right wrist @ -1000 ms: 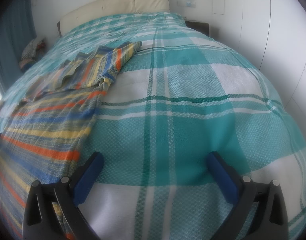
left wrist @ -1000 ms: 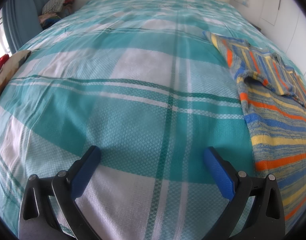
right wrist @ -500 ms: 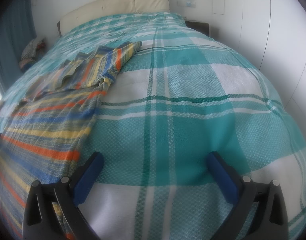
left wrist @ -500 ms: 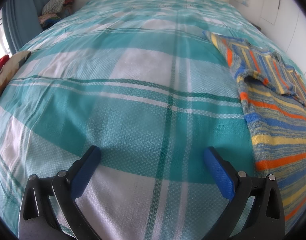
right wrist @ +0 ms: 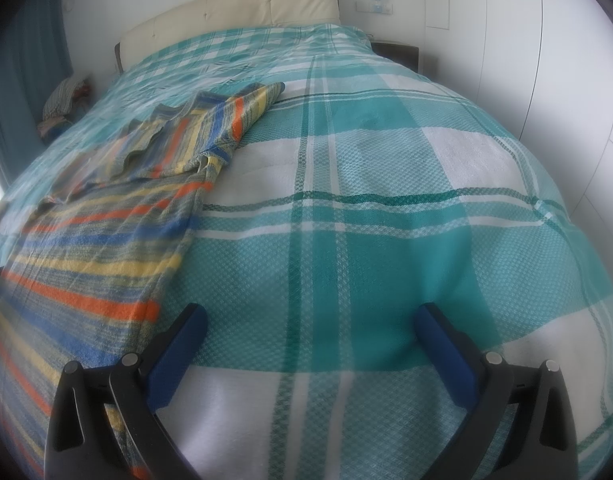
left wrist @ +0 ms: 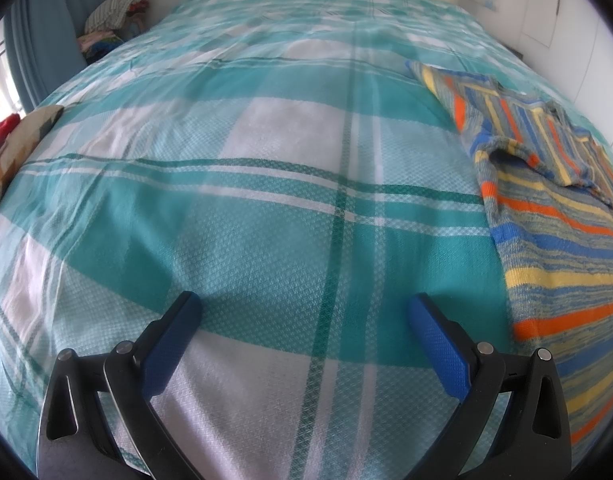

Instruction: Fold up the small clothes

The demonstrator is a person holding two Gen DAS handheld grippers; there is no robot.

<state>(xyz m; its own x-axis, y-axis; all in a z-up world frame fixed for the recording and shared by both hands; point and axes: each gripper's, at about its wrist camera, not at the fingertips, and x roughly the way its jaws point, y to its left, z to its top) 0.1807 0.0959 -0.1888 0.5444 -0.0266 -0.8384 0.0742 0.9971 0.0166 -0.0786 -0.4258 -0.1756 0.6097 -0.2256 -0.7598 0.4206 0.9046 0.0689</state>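
A knitted garment striped in blue, yellow and orange (left wrist: pixel 554 248) lies spread on the teal checked bedspread (left wrist: pixel 266 208). It sits at the right of the left wrist view and at the left of the right wrist view (right wrist: pixel 94 248). Its upper part with a sleeve is folded over itself (right wrist: pixel 210 128). My left gripper (left wrist: pixel 304 308) hovers open over bare bedspread, left of the garment. My right gripper (right wrist: pixel 310 320) is open too, with its left finger (right wrist: pixel 178 356) just beside the garment's right edge. Neither holds anything.
A cream headboard (right wrist: pixel 234 12) stands at the far end of the bed. A pile of clothes (left wrist: pixel 114 16) lies beside the bed at the far left, next to a blue curtain (left wrist: pixel 42 36). A patterned cushion (left wrist: pixel 14 148) sits at the left edge. White wardrobe doors (right wrist: pixel 538 60) line the right.
Both views shift slightly and are a little blurred now; the right gripper has edged a bit nearer the garment's edge. The fingers stay open.
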